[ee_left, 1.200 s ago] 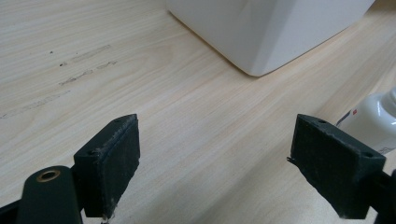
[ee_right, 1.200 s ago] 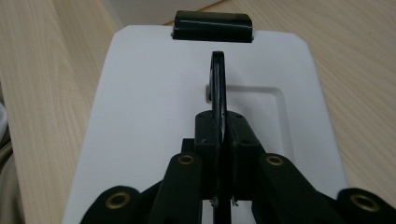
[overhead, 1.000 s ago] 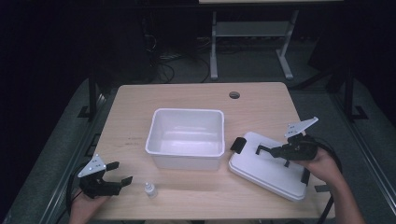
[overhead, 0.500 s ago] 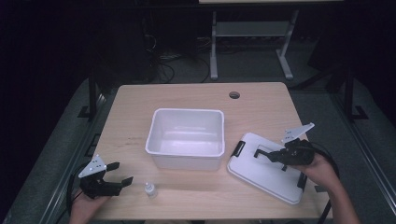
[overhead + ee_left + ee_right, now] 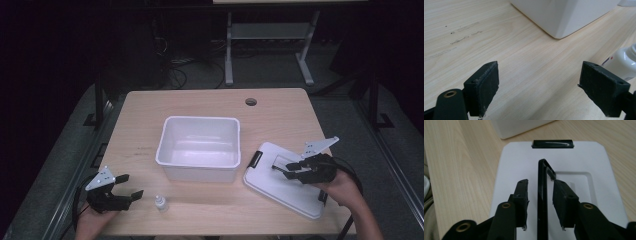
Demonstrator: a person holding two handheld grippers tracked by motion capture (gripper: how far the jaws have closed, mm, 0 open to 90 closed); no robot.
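A white lid (image 5: 280, 192) lies flat on the table at the right, with a black latch (image 5: 256, 159) at its end. My right gripper (image 5: 281, 171) is over its middle. In the right gripper view the lid's thin black handle (image 5: 542, 195) stands upright between the jaws of my right gripper (image 5: 541, 182). The right pad touches it and a gap shows at the left pad. An open white bin (image 5: 200, 145) sits mid-table. My left gripper (image 5: 132, 185) rests wide open at the near left, beside a small white bottle (image 5: 160, 202). That bottle (image 5: 624, 65) is just outside the right jaw.
The table (image 5: 150, 115) is light wood with a round cable hole (image 5: 251, 101) at the back right. The bin's corner (image 5: 564, 15) is ahead of the left gripper (image 5: 540, 72). The lid's latch (image 5: 552, 144) points toward the bin. Dark floor and a metal stand lie beyond the table.
My right gripper has come down and back toward the near edge over the lid. The left gripper, bin and bottle have stayed put.
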